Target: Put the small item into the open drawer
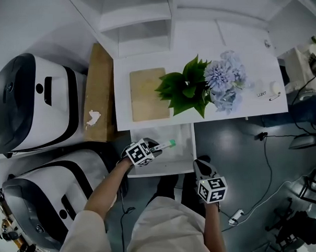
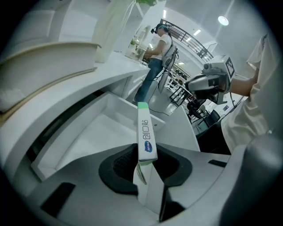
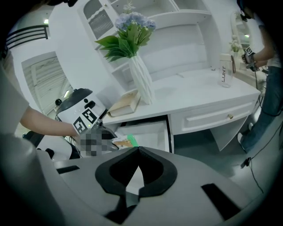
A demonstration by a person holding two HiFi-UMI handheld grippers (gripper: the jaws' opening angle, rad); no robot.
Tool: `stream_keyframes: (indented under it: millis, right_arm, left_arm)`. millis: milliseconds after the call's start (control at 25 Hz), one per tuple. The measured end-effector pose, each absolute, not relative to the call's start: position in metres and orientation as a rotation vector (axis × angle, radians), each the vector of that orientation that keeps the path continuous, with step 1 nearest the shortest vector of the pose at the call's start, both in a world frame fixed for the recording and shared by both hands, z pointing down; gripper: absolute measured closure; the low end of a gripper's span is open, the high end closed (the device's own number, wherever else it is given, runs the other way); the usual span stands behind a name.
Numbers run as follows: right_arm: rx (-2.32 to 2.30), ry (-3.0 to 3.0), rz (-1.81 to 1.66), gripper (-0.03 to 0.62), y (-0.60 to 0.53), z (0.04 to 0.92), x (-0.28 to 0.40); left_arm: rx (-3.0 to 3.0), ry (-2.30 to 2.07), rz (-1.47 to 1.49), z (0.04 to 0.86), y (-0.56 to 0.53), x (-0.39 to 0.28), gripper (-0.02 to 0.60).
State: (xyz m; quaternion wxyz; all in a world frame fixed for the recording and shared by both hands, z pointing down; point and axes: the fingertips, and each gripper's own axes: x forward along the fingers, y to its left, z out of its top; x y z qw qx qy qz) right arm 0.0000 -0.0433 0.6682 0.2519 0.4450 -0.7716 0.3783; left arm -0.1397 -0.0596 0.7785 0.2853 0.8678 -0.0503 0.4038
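Note:
A slim white box with a green end (image 2: 145, 132) sticks out forward from my left gripper (image 2: 146, 170), whose jaws are shut on its near end. In the head view the left gripper (image 1: 158, 147) holds the box (image 1: 168, 144) over the open white drawer (image 1: 186, 148) under the desk. The drawer's inside (image 2: 88, 137) lies just beyond the box tip. My right gripper (image 1: 201, 168) hangs in front of the drawer's right corner; its jaws (image 3: 138, 152) meet at the tips with nothing between them. From there I see the drawer (image 3: 152, 134) and the box (image 3: 126, 142).
The white desk (image 1: 251, 108) carries a vase of blue flowers (image 1: 219, 83), a tan board (image 1: 148, 94) and a small bottle (image 3: 225, 76). A cardboard box (image 1: 98, 94) and two black-and-white machines (image 1: 31, 102) stand at the left. Cables (image 1: 263, 144) lie on the floor. Another person (image 2: 157, 57) stands far off.

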Motion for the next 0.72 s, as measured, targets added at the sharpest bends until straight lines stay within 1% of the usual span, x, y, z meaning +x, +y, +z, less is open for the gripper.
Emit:
stream_keyframes:
  millis: [400,720]
  right_arm:
    - [1.289,-2.067,1.035,0.569,-0.04,0.658,0.009]
    - [1.257,-2.035,1.023,0.569,-0.035,0.663,0.008]
  left_arm:
    - [2.241,-0.01,1.194,0.817,-0.051,-0.123,0.476]
    - [2.174,0.001,1.192,0.841,-0.042,-0.112,0.476]
